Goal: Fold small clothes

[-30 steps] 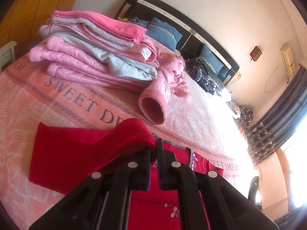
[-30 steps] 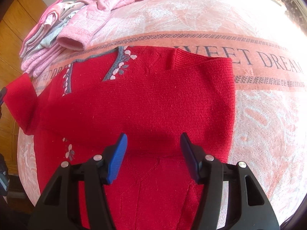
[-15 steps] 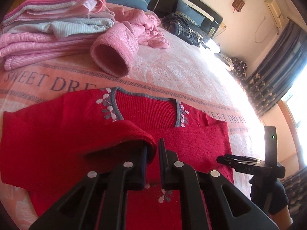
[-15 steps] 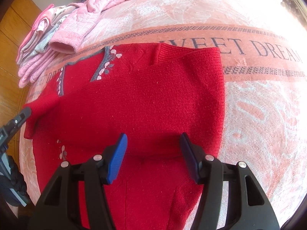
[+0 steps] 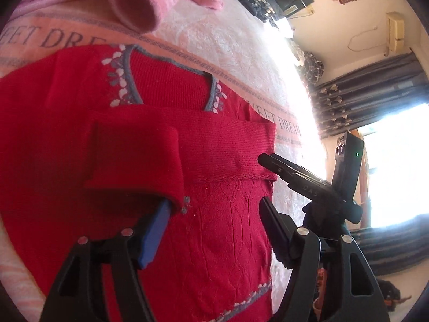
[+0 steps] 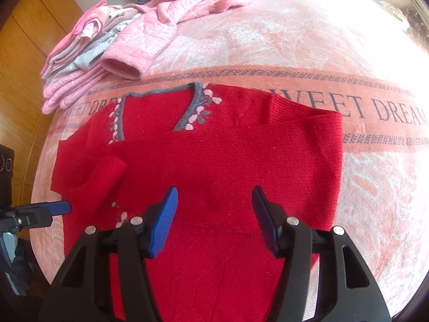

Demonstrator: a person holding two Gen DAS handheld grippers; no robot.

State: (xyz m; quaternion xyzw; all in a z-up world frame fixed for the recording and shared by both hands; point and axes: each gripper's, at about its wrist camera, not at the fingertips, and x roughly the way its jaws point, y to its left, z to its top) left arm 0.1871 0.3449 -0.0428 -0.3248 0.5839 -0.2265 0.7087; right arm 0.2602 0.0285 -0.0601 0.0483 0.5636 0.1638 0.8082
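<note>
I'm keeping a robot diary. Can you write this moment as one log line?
sweater: flat on bed, sleeves folded across | left gripper: open, empty | right gripper: open, empty

A: State of the garment?

B: Red sweater [image 5: 214, 161] lies flat on the pink bedspread [image 5: 228, 40], neckline trimmed grey with white flowers. Both sleeves are folded across the chest; the left cuff [image 5: 139, 158] lies on top.

A: Grippers?

B: Left gripper [image 5: 214, 222] has its jaws apart, holding nothing, just below the cuff. Right gripper [image 5: 303, 177] hovers at the sweater's right edge; its jaws appear close together.

A: Surroundings?

B: A pink sleeve opening [image 5: 136, 8] lies beyond the neckline.
</note>
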